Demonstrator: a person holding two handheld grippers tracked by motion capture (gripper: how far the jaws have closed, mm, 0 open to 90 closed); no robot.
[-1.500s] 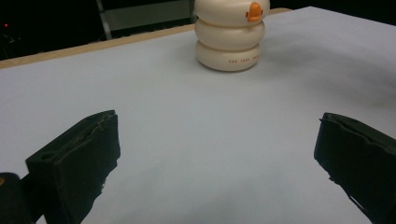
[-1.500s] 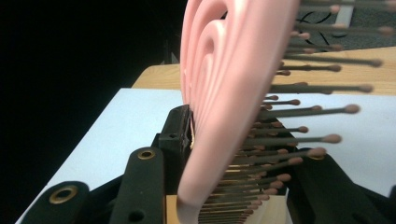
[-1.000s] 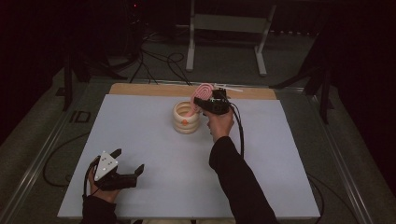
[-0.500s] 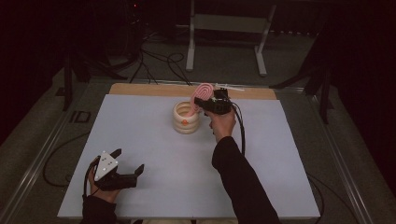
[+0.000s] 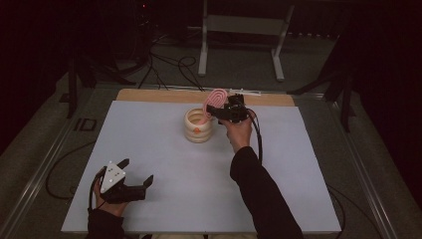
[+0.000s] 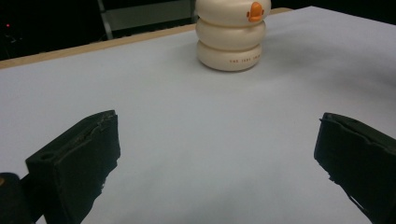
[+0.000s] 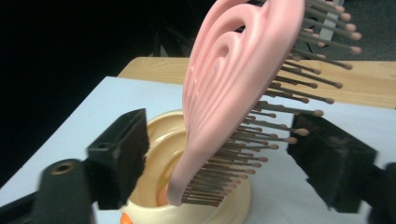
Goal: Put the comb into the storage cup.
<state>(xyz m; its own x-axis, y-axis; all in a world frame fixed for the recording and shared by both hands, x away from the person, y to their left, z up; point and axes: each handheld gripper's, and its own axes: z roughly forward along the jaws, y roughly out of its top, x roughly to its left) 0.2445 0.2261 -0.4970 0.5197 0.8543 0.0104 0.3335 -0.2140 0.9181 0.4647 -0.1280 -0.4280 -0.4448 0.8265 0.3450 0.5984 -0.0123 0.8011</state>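
Right gripper [image 7: 219,158]: jaws have just been opening and now stand spread either side of the pink plastic hairbrush [image 7: 229,93], pads clear of it. The brush stands tilted, lower end inside the cream ribbed ceramic cup [image 5: 198,125] at the far middle of the white desk [image 5: 164,169], bristles toward the right jaw. Step in hand: release after placing the brush in the cup. Next move, as I judge it: withdraw straight back without catching the bristles. Left gripper [image 5: 130,185]: spread, empty, resting near the desk's front edge.
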